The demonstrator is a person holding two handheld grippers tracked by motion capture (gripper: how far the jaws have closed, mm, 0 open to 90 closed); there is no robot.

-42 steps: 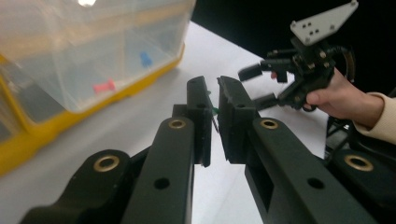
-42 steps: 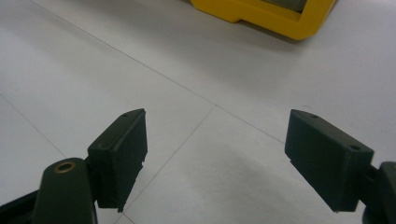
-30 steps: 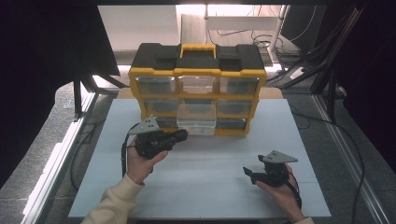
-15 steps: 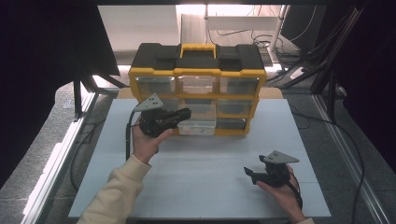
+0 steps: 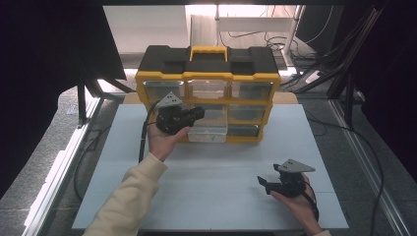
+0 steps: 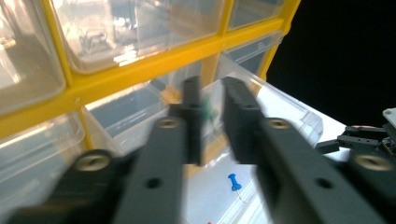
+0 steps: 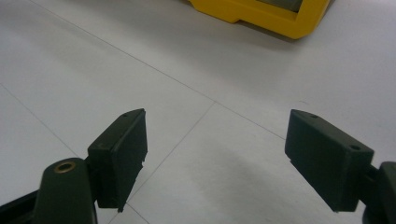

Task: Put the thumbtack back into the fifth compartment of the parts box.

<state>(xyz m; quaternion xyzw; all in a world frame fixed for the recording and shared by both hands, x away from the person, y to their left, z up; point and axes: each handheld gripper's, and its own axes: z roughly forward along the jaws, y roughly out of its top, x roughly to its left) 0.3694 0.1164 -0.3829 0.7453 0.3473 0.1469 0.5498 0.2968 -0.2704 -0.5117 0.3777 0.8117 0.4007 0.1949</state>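
White counter [image 5: 211, 196] spans the lower two-thirds of the high view, a bare work surface. At upper centre stands a yellow and black organizer box [image 5: 209, 73] w/ clear plastic drawers, its fronts facing the person, likely so they can be reached. The bottom-middle drawer [image 5: 209, 132] sits pulled partway out, prob. to get at its contents. Left claw [image 5: 196, 114], held up in the person's left hand at centre-left, hovers just above that drawer; in the left claw view its jaws stand a narrow gap apart w/ nothing between them, and they have just been opening, perhaps after letting something go. Right claw [image 5: 265, 183] rests low at lower right, well apart from the box, jaws spread wide and empty, seemingly waiting. Smallest: a blue pushpin [image 6: 233, 181] lies on a pale surface below the left claw, in the lower middle of the left claw view; whether that is the drawer floor or the counter is hard to tell. A green smudge behind the jaws is too blurred to identify, & other drawers' contents are obscured by glare.
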